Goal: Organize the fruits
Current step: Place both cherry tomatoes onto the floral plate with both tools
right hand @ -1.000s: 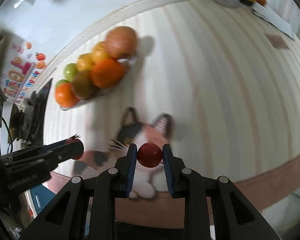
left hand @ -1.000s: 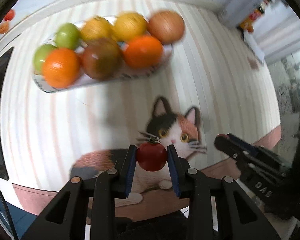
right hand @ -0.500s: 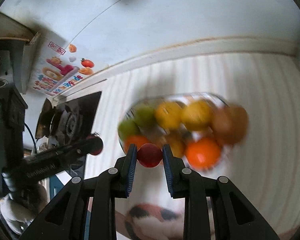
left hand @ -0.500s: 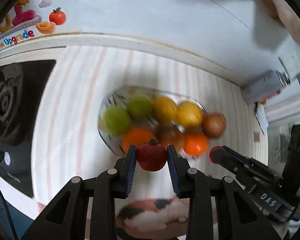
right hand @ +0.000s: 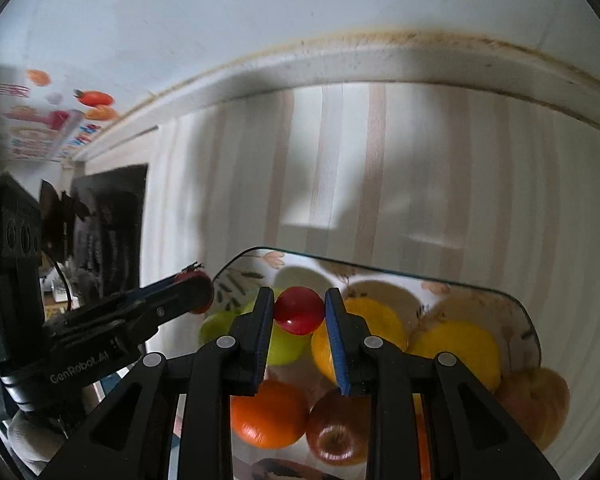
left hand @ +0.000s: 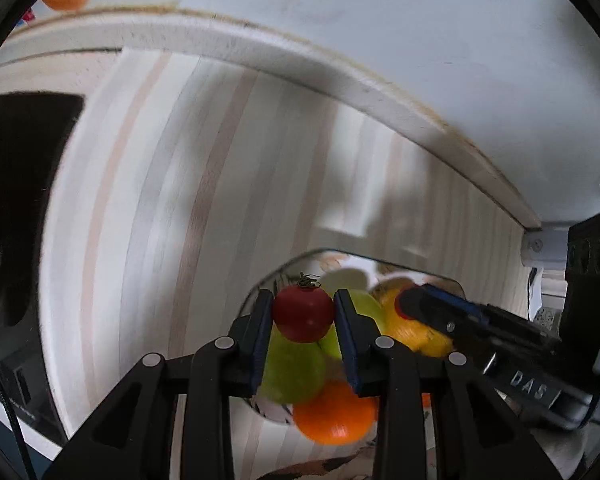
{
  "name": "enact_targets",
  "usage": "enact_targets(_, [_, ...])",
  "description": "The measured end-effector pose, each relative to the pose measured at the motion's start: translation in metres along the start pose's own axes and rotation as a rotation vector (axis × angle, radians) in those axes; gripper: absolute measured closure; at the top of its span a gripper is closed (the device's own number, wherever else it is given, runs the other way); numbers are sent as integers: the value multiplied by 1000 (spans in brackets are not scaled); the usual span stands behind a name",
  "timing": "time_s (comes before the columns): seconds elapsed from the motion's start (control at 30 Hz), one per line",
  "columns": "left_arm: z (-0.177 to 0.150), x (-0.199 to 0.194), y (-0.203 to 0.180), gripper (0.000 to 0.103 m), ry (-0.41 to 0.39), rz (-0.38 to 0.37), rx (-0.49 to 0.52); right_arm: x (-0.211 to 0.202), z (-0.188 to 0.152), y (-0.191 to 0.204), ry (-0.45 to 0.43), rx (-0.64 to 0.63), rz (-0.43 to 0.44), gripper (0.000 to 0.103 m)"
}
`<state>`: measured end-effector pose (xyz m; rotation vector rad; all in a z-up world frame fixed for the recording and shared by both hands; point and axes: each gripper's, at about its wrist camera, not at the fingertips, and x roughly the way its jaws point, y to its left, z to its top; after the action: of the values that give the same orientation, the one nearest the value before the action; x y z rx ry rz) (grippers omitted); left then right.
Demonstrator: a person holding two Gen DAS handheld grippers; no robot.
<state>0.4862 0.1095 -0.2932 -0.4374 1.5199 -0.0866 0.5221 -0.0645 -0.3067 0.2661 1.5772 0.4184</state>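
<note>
- My left gripper (left hand: 304,314) has its jaws closed tight on a small red tomato (left hand: 303,312), green calyx pointing up, pinched squarely between the blue pads.
- My right gripper (right hand: 296,312) is clamped the same way on a second red tomato (right hand: 299,310), which has no stem that I can see.
- Both tomatoes hang above the glass plate (right hand: 518,320), which sits on the striped table (right hand: 420,168) near the back wall. Neither tomato touches the plate or the fruit under it, as far as I can tell.
- On the plate already: green apples (left hand: 294,368), an orange (right hand: 268,414) at the near edge, yellow citrus (right hand: 456,348) toward the back, a dark red-brown apple (right hand: 338,432), and a paler apple (right hand: 536,408) at the right end. That part of the sorting looks done.
- From the right wrist view, my left gripper (right hand: 192,292) sits at the left end of the plate, right at its rim; mine on the right is nearer the middle.
- What I judge is left: lower each tomato into a gap and let go. The plate is crowded, so free spots are few; the back-left corner by the flower print looks barest.
- Risk as I see it: a round tomato dropped on top of the pile could roll off onto the table, so I would set it low between neighbours before opening.
</note>
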Motion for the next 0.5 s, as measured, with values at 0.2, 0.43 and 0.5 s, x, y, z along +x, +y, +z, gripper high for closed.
enact_targets(0.2, [7, 17, 1, 74, 46, -7, 0, 13, 5, -4, 34, 12, -25, 69])
enact_targets(0.43, [4, 14, -6, 30, 59, 56, 32, -14, 1, -13, -28, 61, -30, 33])
enact_targets(0.5, [1, 6, -7, 17, 31, 84, 53, -29, -5, -14, -61, 57, -66, 23])
